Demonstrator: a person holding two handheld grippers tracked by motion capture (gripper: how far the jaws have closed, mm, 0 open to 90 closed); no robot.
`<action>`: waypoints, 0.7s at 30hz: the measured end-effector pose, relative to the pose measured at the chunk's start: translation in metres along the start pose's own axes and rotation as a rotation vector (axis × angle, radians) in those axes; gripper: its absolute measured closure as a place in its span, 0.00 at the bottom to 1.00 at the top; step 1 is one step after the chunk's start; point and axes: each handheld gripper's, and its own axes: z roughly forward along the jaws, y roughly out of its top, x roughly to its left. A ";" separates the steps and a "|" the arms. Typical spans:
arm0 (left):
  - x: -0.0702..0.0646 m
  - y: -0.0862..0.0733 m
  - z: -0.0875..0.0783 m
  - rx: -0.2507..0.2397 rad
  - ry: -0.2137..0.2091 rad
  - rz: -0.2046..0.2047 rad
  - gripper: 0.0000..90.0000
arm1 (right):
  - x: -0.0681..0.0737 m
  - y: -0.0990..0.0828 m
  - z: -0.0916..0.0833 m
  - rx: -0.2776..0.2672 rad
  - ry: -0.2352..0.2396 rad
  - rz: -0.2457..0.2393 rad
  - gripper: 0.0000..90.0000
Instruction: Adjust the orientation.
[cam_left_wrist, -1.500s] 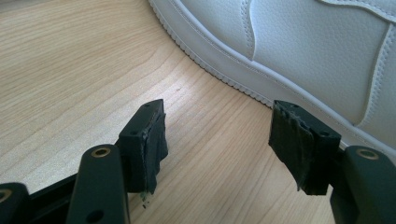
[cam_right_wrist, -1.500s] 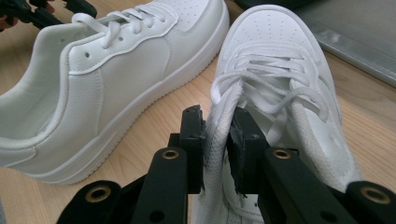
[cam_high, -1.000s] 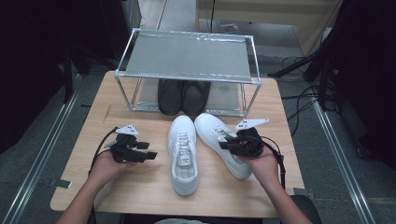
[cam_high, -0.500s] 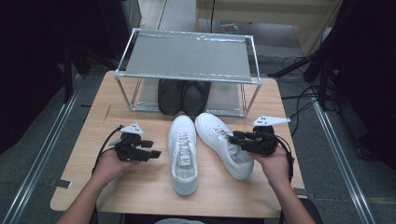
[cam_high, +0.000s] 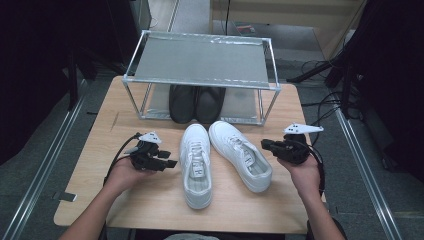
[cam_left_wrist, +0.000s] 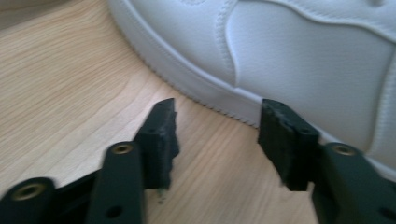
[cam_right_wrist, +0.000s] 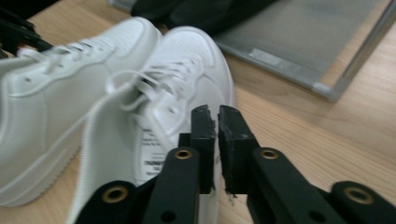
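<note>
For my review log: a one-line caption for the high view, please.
Two white sneakers lie between the left gripper and right gripper, before a metal rack.

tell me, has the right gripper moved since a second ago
Yes. The right gripper has pulled off the right white sneaker toward the table's right edge, and the sneaker stayed put.

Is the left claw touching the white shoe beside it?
Apart. In the left gripper view, bare table shows between the open left claw and the shoe.
</note>
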 end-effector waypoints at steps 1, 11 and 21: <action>0.000 0.001 0.000 -0.001 0.003 -0.001 0.66 | -0.002 -0.001 0.003 0.014 0.000 0.005 0.99; -0.010 0.010 0.014 0.017 -0.043 0.032 0.97 | -0.001 -0.001 0.033 0.103 -0.020 -0.037 1.00; -0.011 0.010 0.014 0.016 -0.042 0.006 0.97 | 0.002 -0.002 0.034 0.103 -0.027 -0.053 1.00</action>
